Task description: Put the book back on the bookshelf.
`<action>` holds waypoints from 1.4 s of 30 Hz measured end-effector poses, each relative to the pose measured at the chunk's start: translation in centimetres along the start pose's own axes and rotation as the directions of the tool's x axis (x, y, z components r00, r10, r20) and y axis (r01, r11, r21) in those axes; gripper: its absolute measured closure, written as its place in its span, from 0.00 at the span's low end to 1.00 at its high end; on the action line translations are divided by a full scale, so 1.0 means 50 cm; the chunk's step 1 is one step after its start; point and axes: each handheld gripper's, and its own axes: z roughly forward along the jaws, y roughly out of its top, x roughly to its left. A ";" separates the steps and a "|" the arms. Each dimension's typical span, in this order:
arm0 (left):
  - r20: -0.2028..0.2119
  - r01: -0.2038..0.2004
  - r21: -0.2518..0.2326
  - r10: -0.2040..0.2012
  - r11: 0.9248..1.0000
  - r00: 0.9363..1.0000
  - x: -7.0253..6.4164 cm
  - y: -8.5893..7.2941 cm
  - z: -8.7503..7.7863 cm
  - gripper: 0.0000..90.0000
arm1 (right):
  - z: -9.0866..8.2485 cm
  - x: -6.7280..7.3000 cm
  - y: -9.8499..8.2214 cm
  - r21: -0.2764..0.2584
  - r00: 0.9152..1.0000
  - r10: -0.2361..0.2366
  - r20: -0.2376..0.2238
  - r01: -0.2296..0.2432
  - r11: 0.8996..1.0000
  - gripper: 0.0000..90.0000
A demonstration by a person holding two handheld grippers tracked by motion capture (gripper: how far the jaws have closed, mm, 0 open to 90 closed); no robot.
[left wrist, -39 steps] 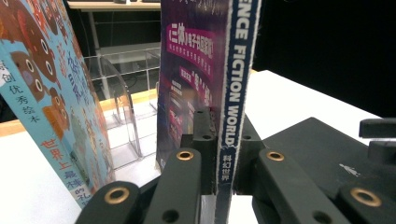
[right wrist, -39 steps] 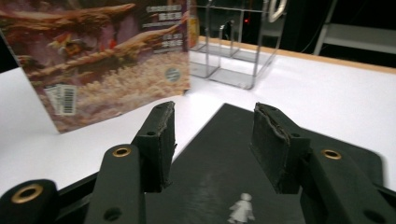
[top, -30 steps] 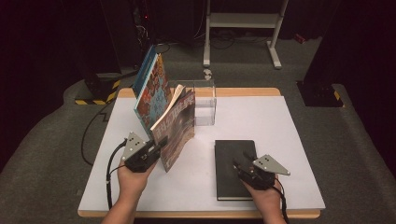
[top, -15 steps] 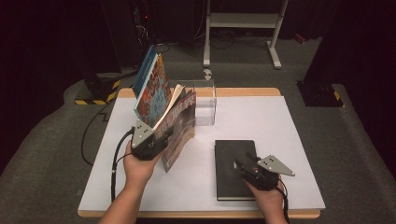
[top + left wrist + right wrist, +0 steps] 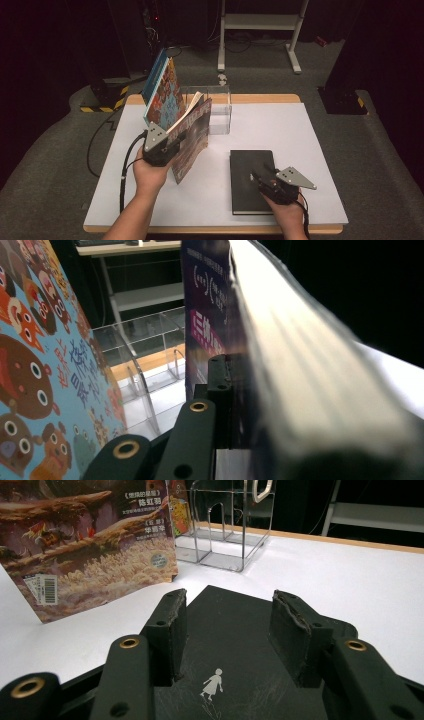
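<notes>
A thick paperback (image 5: 192, 137) with a brown illustrated cover (barcode at a lower corner) stands tilted on the white desk (image 5: 300, 130), gripped. The black notebook (image 5: 250, 175) lies flat on the desk, well to its right.

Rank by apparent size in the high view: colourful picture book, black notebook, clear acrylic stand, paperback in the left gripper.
1. Black notebook
2. Colourful picture book and paperback: about alike, both seen at a slant and partly overlapping, so unranked
3. Clear acrylic stand, partly hidden behind the books
</notes>
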 end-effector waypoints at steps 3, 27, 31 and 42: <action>-0.002 0.005 -0.001 -0.005 1.000 1.000 0.005 0.004 0.002 0.93 | -0.001 -0.001 0.000 0.000 1.000 0.003 -0.001 -0.003 1.000 0.54; -0.131 0.038 -0.078 -0.048 0.996 0.990 0.027 0.085 0.055 0.93 | -0.016 -0.018 0.006 -0.031 0.999 0.034 -0.003 -0.034 0.999 0.55; -0.166 0.011 -0.080 -0.024 0.997 0.986 0.024 0.087 0.078 0.93 | -0.018 -0.019 0.006 -0.033 0.999 0.042 -0.006 -0.042 0.999 0.55; -0.210 0.005 -0.094 -0.025 0.996 0.977 0.015 0.093 0.135 0.93 | -0.022 -0.021 0.009 -0.042 0.999 0.048 -0.011 -0.048 0.998 0.55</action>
